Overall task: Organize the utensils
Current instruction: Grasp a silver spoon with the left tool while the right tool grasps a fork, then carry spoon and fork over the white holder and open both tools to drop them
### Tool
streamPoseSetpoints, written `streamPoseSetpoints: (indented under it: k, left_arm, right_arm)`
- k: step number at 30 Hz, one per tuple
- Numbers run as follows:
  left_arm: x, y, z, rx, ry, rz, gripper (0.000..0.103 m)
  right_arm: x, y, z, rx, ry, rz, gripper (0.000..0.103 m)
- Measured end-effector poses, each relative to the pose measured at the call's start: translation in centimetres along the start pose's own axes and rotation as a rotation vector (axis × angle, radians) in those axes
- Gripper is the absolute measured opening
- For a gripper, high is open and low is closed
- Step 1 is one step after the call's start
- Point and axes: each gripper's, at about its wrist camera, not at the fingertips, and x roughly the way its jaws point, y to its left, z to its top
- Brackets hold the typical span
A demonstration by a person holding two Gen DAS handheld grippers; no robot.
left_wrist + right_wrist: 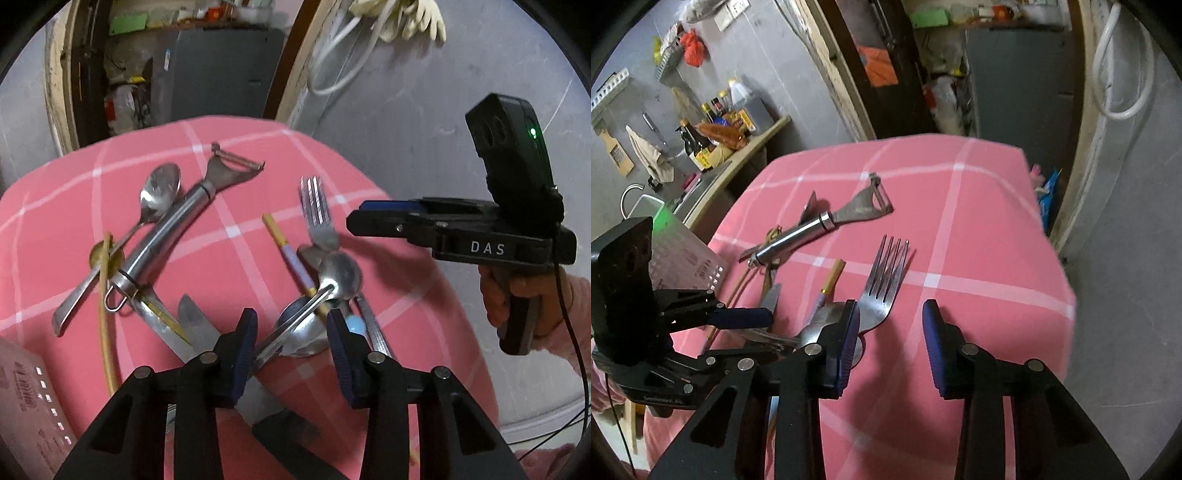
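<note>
A small bench (pixel 236 155) covered in a pink cloth with white grid lines carries a loose scatter of metal utensils. Toward its far side lies a steel peeler (pixel 173 229), its long tubular handle crossing over a spoon (pixel 147 206) and a thin wooden chopstick (pixel 107 295). Nearer the middle a fork (pixel 317 210) lies with its tines pointing away, and beside it a chopstick with a pale purple and yellow shaft (pixel 291 254) runs under a second spoon (pixel 338 277), whose handle crosses a larger spoon bowl (pixel 301 332). A knife blade (pixel 207 332) lies beneath these, nearest the left camera. At the left edge of the bench stands a pinkish perforated box (pixel 33 398). Behind is a grey wall, a doorway into a cluttered store, and a kitchen shelf with bottles (pixel 713 125). The left hand-held gripper (pixel 291 332) hangs low over the crossed spoons, its blue-padded fingers spread apart on either side of the spoon handle and gripping nothing. The right hand-held gripper (pixel 890 328) hovers beside the fork, fingers likewise wide apart and empty, its left pad just over the fork's neck.
</note>
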Motion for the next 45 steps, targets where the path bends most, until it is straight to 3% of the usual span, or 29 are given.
streamPoseSetpoints:
  k: [12, 13, 19, 24, 27, 30, 37, 45]
  left_arm:
    - [2.1, -0.1, 1.2, 0.031, 0.08, 0.018, 0.013]
    - [1.9, -0.2, 1.2, 0.018, 0.069, 0.023, 0.009]
    - [1.0, 0.6, 0.1, -0.149, 0.019, 0.035, 0.008]
    - [0.4, 1.9, -0.4, -0.314, -0.044, 0.042, 0.008]
    - [-0.1, 2.0, -0.4, -0.34, -0.091, 0.074, 0.008]
    - [-1.3, 1.6, -0.1, -0.337, -0.15, 0.09, 0.008]
    - [-5.3, 1.4, 0.6, -0.365, -0.298, 0.054, 0.008]
    - [-13.0, 1.5, 0.7, -0.38, -0.482, 0.077, 0.008]
  right_arm:
    - [2.5, 0.4, 1.3, -0.033, 0.053, 0.035, 0.031]
    - [2.5, 0.2, 1.4, -0.03, 0.054, 0.038, 0.031]
    - [2.9, -0.3, 1.7, -0.011, 0.052, 0.053, 0.031]
    - [3.7, -0.8, 1.9, 0.013, 0.054, 0.055, 0.022]
    - [3.9, -1.3, 2.0, 0.045, 0.047, 0.078, 0.018]
    - [3.7, -1.4, 2.1, 0.074, 0.036, 0.129, 0.003]
    - [1.2, -0.1, 1.6, 0.085, -0.025, 0.137, 0.002]
    - [-7.2, 2.7, 3.5, 0.066, -0.233, 0.105, 0.002]
